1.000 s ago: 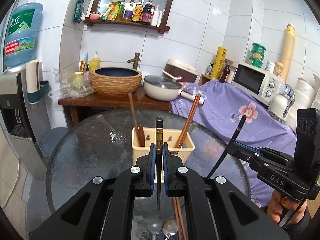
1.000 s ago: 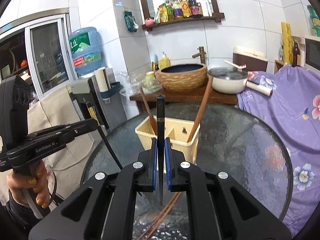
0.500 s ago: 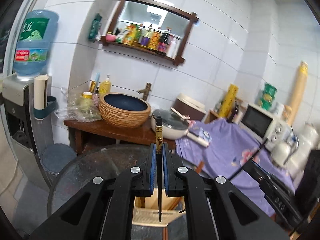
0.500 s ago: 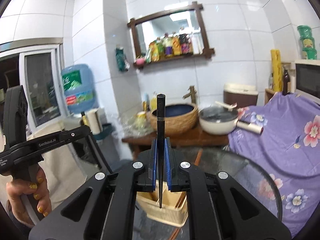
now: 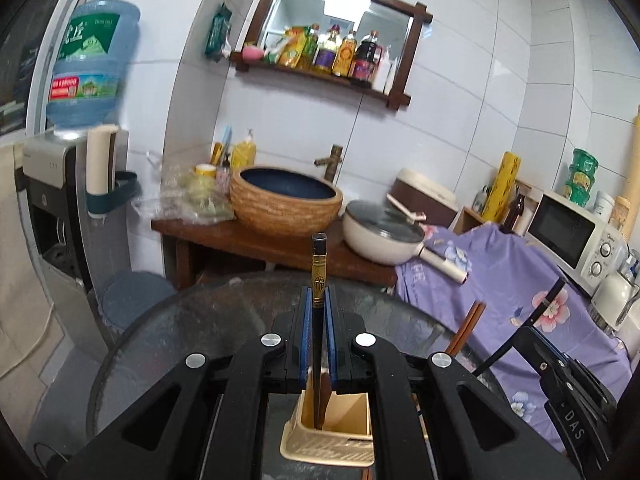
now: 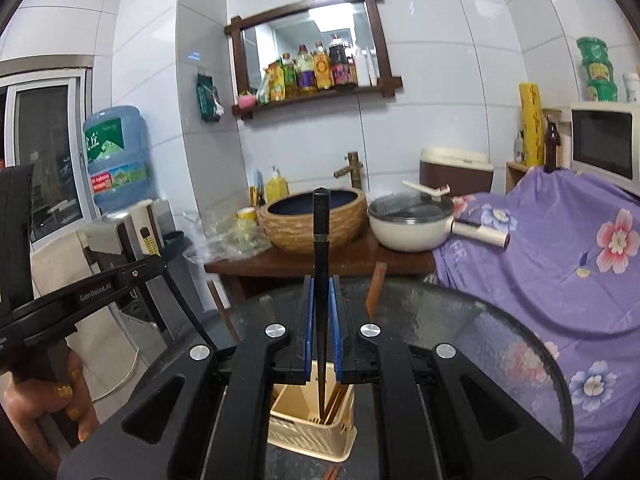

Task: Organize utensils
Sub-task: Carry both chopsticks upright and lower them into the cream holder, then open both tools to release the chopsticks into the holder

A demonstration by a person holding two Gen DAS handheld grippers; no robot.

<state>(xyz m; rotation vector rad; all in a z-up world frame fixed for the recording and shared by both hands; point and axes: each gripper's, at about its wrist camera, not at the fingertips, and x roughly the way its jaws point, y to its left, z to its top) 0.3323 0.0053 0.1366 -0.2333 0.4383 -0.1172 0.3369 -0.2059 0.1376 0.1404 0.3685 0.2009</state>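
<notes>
The left gripper (image 5: 319,330), tilted slightly downward, is clamped on an upright black chopstick (image 5: 319,280) over a beige utensil holder (image 5: 328,440). The right gripper (image 6: 322,328), angled likewise, pinches another black chopstick (image 6: 321,240), tip inside the holder on the glass table (image 6: 460,320).

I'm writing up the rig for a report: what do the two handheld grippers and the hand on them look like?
Both are matte black plastic. The left gripper and right gripper each have blue pads on the fingers, silver round screws and triangular cutouts. Seen from the side, the left one bears white "GenRobot.AI" lettering, the right one "DAS". The left hand wears glittery gold nail polish.
</notes>
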